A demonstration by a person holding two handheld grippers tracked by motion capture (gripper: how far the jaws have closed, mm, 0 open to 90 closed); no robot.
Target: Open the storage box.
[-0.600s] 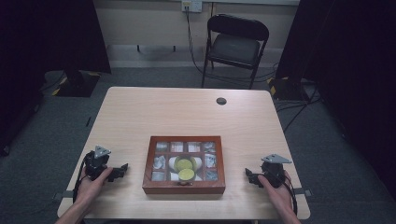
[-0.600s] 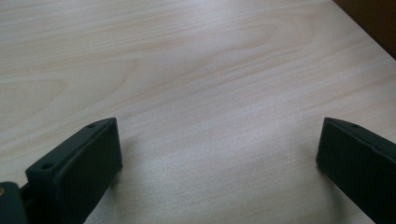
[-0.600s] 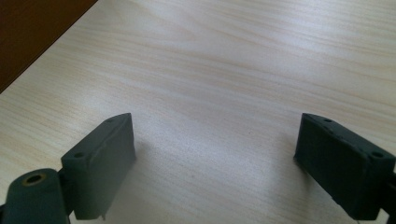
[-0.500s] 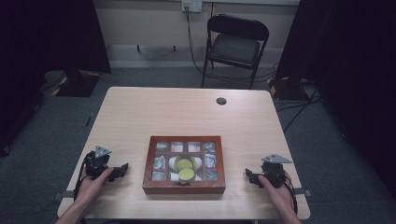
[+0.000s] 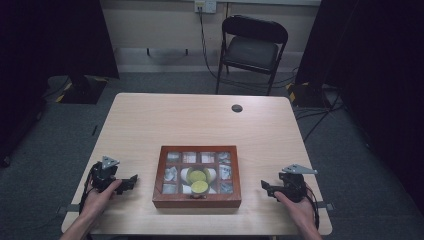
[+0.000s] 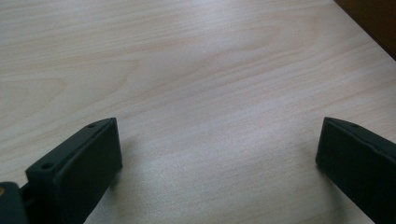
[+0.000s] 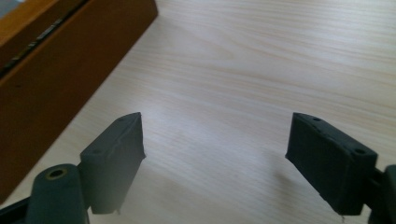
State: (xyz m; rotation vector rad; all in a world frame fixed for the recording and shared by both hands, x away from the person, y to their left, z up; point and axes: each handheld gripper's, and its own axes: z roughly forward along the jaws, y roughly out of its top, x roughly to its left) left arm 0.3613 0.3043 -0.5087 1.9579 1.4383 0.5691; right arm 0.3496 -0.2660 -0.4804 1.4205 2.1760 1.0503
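I am holding my left gripper [image 6: 219,154] and right gripper [image 7: 215,158] spread, empty. Lifting the wooden box [image 5: 196,176] unevenly is possibly risking its contents sliding.

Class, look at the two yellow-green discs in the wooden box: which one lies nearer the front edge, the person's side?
The lower disc in the high view: it sits closer to the wooden box's front wall, just right of the other disc, which lies farther back.
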